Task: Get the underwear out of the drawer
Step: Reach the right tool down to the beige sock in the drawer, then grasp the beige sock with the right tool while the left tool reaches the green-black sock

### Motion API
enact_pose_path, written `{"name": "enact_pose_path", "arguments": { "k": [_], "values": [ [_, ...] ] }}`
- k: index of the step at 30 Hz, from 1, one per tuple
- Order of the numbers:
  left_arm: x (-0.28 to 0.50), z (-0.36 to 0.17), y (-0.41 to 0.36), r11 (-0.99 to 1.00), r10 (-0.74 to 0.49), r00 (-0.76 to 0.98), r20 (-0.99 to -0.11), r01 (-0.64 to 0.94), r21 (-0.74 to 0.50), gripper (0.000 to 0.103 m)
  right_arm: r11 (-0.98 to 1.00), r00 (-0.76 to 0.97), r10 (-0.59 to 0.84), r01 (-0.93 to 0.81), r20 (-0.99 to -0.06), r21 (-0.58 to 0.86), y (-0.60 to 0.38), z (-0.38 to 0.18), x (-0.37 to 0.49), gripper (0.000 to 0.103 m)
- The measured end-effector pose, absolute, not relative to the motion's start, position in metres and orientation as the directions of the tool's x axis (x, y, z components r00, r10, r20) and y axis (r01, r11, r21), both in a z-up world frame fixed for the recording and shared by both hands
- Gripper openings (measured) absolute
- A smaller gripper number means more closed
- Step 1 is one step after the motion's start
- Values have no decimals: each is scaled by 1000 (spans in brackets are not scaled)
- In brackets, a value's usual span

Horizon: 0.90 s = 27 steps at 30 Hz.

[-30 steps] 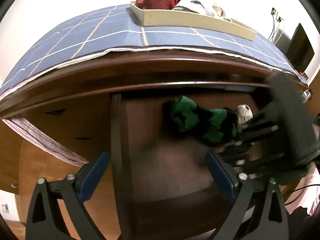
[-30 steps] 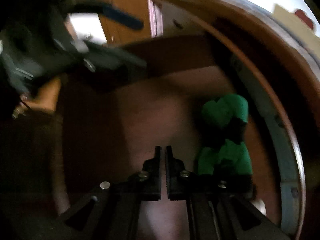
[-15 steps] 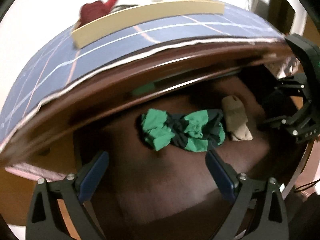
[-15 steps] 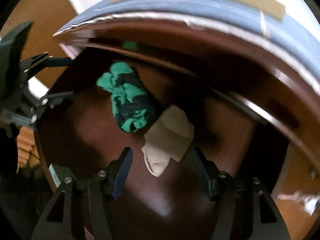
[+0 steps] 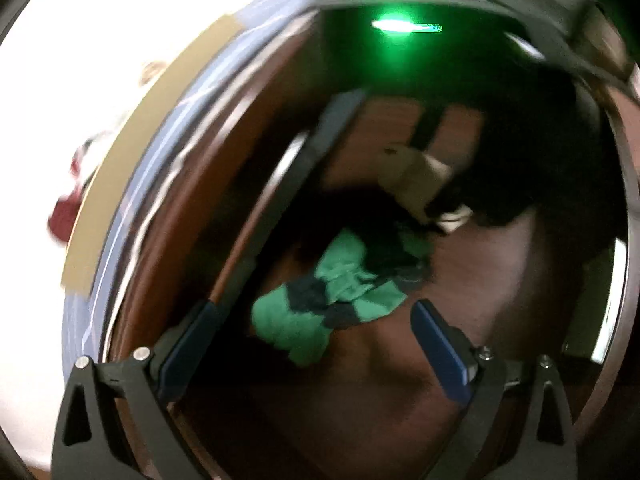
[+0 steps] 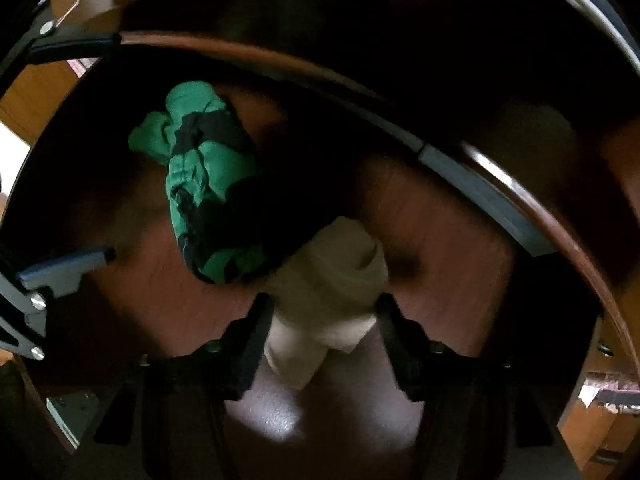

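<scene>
We have the right gripper [image 6: 324, 312] low in the open drawer [image 6: 460, 248], jaws closing around the beige underwear [image 6: 332, 280] at lower centre. The left gripper [image 5: 312, 340] hangs wide open before the green-and-black underwear [image 5: 340, 296], ready for 1 more grab.

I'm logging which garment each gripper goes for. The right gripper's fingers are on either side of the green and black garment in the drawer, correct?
Not quite. In the right wrist view the right gripper straddles the beige garment, its jaws closing on it. The green and black garment lies beside it in the drawer, outside those fingers.
</scene>
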<state>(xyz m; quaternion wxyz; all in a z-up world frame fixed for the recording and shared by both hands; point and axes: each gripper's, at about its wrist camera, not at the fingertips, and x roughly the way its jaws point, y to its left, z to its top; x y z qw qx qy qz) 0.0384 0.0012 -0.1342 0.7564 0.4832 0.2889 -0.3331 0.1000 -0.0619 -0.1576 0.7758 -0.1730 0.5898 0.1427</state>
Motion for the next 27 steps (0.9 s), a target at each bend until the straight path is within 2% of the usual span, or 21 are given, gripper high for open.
{"name": "enact_pose_path", "arguments": {
  "k": [2, 5, 14, 15, 20, 23, 25, 27],
  "values": [
    [33, -141, -7, 239, -230, 611, -757, 790, 565, 99, 889, 264, -8, -441, -964, -128, -67, -157, 100, 37],
    [27, -155, -17, 129, -214, 603, -768, 797, 590, 99, 898, 221, 7, -431, -975, -92, -79, -159, 100, 29],
    [41, -185, -35, -35, -142, 541, -829, 834, 550, 99, 925, 194, 117, -379, -974, 36, -110, -147, 83, 29],
    [42, -188, -36, -45, -144, 544, -826, 831, 555, 101, 923, 199, 123, -382, -972, 39, -110, -146, 82, 29],
    [47, -184, -41, -80, -196, 475, -858, 864, 497, 101, 927, 200, 163, -366, -966, 81, -126, -144, 85, 29],
    [58, -180, -41, -62, -210, 388, -897, 911, 408, 103, 932, 192, 192, -341, -962, 118, -139, -145, 85, 29],
    [64, -184, -42, -25, -177, 246, -953, 967, 255, 103, 935, 194, 204, -328, -960, 133, -136, -146, 80, 29],
    [70, -185, -39, 24, -167, 199, -966, 980, 197, 103, 936, 196, 221, -318, -955, 152, -141, -145, 79, 29]
  ]
}}
